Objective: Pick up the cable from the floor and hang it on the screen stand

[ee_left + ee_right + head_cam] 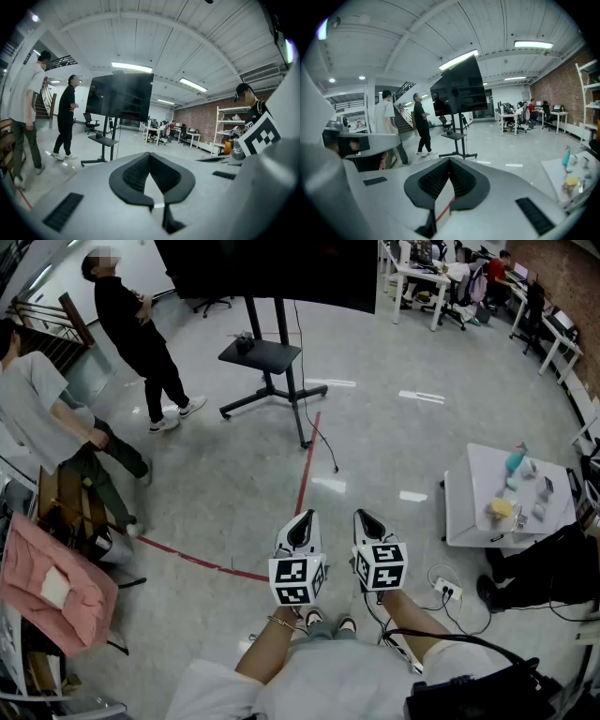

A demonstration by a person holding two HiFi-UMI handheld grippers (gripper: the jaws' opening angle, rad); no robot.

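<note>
Looking down, head view: left gripper [300, 526] and right gripper [368, 521] at 6 o'clock, cable [321, 439] on floor [394, 456] at 12, trailing from screen stand [272, 381]. Left gripper view: jaws pressed together, empty. Right gripper view: likewise closed, nothing held. Risk: tugging a possibly plugged-in cable, rocking stand. No legible writing, only square markers [292, 579].

Head view: above and behind left gripper [302, 519] and right gripper [366, 517], looking steeply down. Gripper views: close behind own jaws, facing forward. Shared: screen stand [270, 357], well ahead of both.
</note>
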